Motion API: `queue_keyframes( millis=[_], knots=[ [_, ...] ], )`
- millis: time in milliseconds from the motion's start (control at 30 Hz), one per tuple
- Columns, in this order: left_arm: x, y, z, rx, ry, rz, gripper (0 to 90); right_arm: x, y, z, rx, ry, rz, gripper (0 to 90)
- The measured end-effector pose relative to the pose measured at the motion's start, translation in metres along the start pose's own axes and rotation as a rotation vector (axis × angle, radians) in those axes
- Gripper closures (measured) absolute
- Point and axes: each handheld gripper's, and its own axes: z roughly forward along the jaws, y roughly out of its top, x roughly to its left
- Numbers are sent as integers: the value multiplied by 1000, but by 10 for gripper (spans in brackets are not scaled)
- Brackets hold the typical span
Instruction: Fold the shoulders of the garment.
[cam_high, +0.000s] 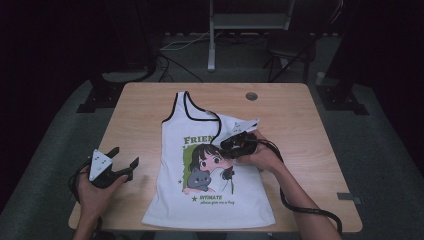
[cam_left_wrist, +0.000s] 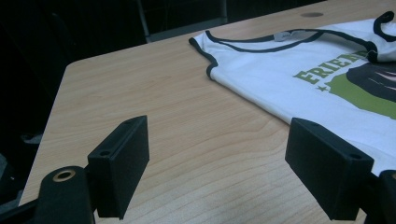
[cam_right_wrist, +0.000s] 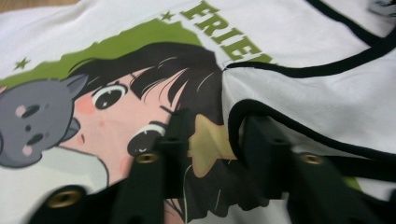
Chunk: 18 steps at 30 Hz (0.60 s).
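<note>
Your right gripper (cam_right_wrist: 212, 140) sits on the tank top (cam_high: 200, 200), fingers (cam_right_wrist: 173, 140) part-way apart. The black-trimmed folded strap edge (cam_right_wrist: 236, 123) lies in the gap against the right-hand finger; pads aren't pressing on it.

Your left gripper (cam_high: 122, 162) is off to the side over bare table (cam_left_wrist: 187, 140), fingers (cam_left_wrist: 123, 163) wide apart, nothing between them. The top's hem side lies just beyond its right-hand finger.

The top is soft white knit with black binding, lying flat apart from one strap folded over the green-and-black cartoon print (cam_high: 207, 167), "FRIEND" lettering (cam_right_wrist: 224, 28) just ahead of your right fingers.

Table is pale wood grain, with a round cable hole (cam_high: 251, 96) at the far edge. Beyond it, dark floor, cables and stand legs (cam_high: 212, 55).
</note>
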Motion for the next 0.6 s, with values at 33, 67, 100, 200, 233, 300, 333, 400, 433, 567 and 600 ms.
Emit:
queue_keyframes(
  millis=[33,67,100,200,233,300,333,400,433,567,600],
  knots=[
    [0,0,0,0,0,-2,214,1,0,-1,-9,-7,-1,532],
    [0,0,0,0,0,-2,214,2,-1,-2,-14,-15,-4,477],
    [0,0,0,2,0,0,214,4,-1,-3,-18,-34,-5,427],
    [0,0,1,6,0,2,214,9,-3,-8,-42,-67,20,333],
    [0,0,1,6,0,2,214,10,-3,-9,-45,-76,22,324],
    [-1,0,1,5,1,3,214,12,-3,-11,-56,-86,35,291],
    [-1,0,0,4,2,3,214,12,-4,-12,-63,-94,43,287],
    [-1,0,0,4,3,4,214,13,-4,-13,-74,-99,47,276],
    [-1,0,0,3,3,3,214,13,-4,-13,-76,-103,49,266],
    [-1,0,1,3,3,5,214,15,-4,-13,-76,-113,62,235],
    [-1,0,1,3,3,4,214,16,-4,-14,-78,-119,67,228]
  ],
)
